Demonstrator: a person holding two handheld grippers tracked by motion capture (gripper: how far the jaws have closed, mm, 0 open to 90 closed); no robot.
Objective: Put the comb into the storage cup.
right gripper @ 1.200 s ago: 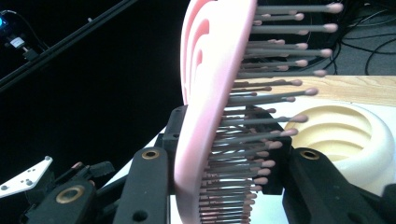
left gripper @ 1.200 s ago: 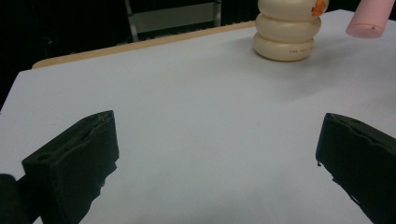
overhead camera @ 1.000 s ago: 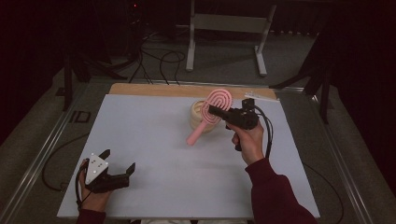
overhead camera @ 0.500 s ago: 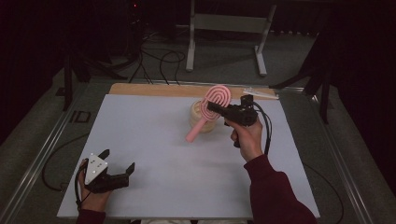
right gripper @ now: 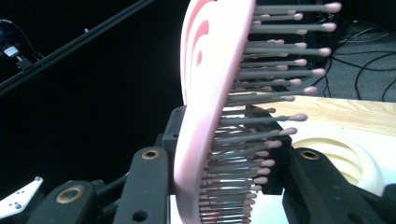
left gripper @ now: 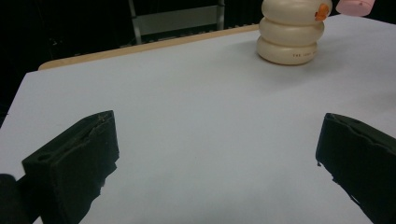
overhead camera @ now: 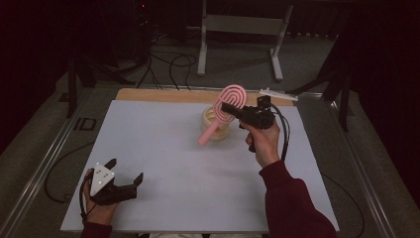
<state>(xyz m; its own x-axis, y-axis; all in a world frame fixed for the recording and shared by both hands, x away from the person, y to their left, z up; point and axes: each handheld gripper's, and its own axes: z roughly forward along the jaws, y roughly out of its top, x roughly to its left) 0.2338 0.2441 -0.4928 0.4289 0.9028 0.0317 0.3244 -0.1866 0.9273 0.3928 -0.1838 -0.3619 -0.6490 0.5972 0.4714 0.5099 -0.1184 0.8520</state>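
Left gripper (overhead camera: 126, 186) sits at the near-left of the white table (overhead camera: 163, 148), held low by the person's left hand (overhead camera: 99, 210), grey three-cornered plate on top. Jaws spread wide, nothing between them; in the left gripper view bare table surface shows between the two black jaws. That view also has the cream holder (left gripper: 290, 32) far right on the table, ribbed, stacked-ring shape, small orange mark near its top edge, with the end of the pink handle just right of it at the top edge.

Middle-right, far side: cream holder (overhead camera: 215, 124) stands upright on the table near the wooden far edge. Pink hairbrush (overhead camera: 225, 111) is over it, tilted, round swirl head up and to the far right, handle slanting down to the near left across the holder's front. Can't tell if the handle touches the holder.

Right gripper (overhead camera: 229, 108) is clamped on the hairbrush at the head, raised above the table in the right hand (overhead camera: 262, 141), dark red sleeve. Right gripper view: hairbrush (right gripper: 205, 116) edge-on between the jaws, grey bristles with pink tips pointing right, holder's rim low right behind.
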